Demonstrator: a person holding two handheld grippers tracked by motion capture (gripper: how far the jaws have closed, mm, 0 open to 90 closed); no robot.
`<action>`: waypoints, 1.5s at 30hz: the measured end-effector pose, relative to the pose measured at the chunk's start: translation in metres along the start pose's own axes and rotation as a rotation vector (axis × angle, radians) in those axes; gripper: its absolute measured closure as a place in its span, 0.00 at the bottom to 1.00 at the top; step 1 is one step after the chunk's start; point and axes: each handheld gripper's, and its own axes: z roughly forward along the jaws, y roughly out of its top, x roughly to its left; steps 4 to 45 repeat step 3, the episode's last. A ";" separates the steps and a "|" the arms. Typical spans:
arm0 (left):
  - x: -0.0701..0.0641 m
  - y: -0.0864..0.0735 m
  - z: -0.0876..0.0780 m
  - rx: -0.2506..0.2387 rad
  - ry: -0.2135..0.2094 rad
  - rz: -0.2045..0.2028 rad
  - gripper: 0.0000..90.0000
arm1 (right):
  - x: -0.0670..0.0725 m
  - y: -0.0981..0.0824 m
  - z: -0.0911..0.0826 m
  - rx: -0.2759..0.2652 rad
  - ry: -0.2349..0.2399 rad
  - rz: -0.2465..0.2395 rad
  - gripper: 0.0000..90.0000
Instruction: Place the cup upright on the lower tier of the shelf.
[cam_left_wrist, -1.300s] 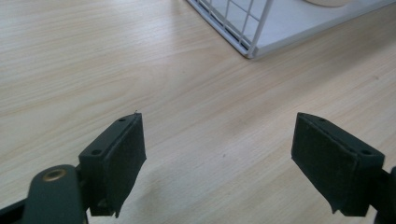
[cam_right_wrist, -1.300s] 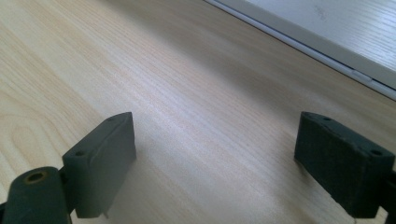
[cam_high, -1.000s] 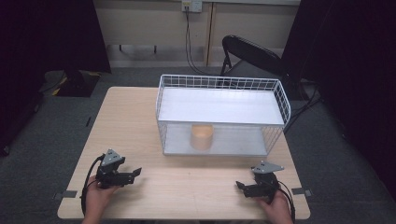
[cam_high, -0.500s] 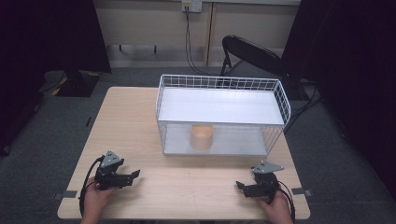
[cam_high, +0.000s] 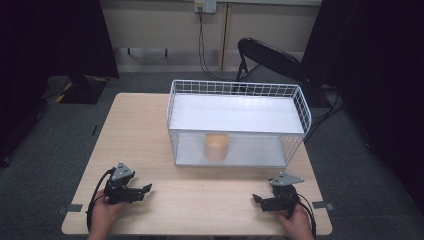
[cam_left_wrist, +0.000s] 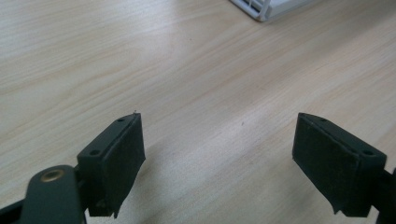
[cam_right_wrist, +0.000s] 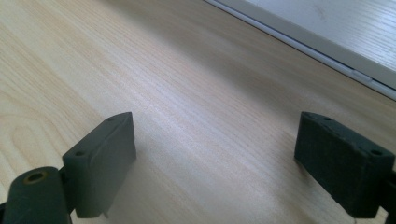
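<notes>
A white wire rack (cam_high: 238, 122) with a solid shelf stands on the far half of the wooden table (cam_high: 140, 130). A tan cup (cam_high: 216, 146) sits upright under the shelf, toward the front. My left gripper (cam_high: 144, 191) rests low at the table's front left, held by a hand, jaws wide apart and empty (cam_left_wrist: 219, 163). My right gripper (cam_high: 257, 200) rests at the front right, also held by a hand, open over bare wood (cam_right_wrist: 215, 163). A corner of the rack (cam_left_wrist: 266, 7) appears at the top of the left gripper view.
A black folding chair (cam_high: 270, 60) stands behind the table. Cables (cam_high: 201, 40) hang from a wall socket. Dark curtains flank both sides. The rack's white base edge (cam_right_wrist: 327, 42) crosses the top right of the right gripper view. Bare wood lies between the two grippers.
The left gripper has shifted slightly toward the front edge. The right gripper, rack and cup stand as before.
</notes>
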 end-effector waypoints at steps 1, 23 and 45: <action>0.000 0.000 0.001 0.002 0.000 -0.001 0.19 | 0.000 0.000 0.000 0.000 0.000 -0.001 0.13; -0.001 0.000 0.002 0.012 0.007 -0.004 0.19 | 0.000 0.000 0.000 0.000 0.000 0.000 0.13; -0.001 0.000 0.002 0.012 0.007 -0.004 0.19 | 0.000 0.000 0.000 0.000 0.000 0.000 0.13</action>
